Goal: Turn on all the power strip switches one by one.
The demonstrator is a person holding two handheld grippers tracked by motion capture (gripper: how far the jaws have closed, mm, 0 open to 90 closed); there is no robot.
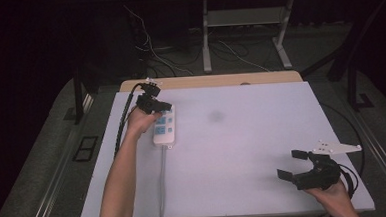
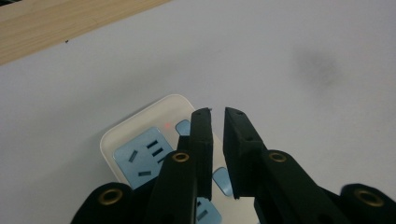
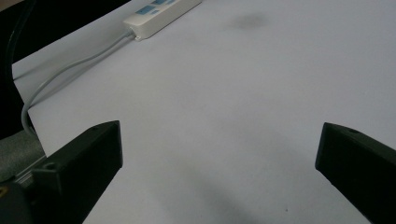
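A white power strip with blue sockets lies at the far left of the white board. In the left gripper view a small red light glows near the end of the power strip. My left gripper hovers just over that far end, its jaws a narrow gap apart with nothing between them. My right gripper rests near the front right corner, wide open and holding nothing. The right gripper view has the power strip far off at the top.
The strip's grey cord runs toward the front edge and off the board. A faint dark smudge marks the board's middle. A wooden edge borders the far side. Beyond it are floor cables and a desk frame.
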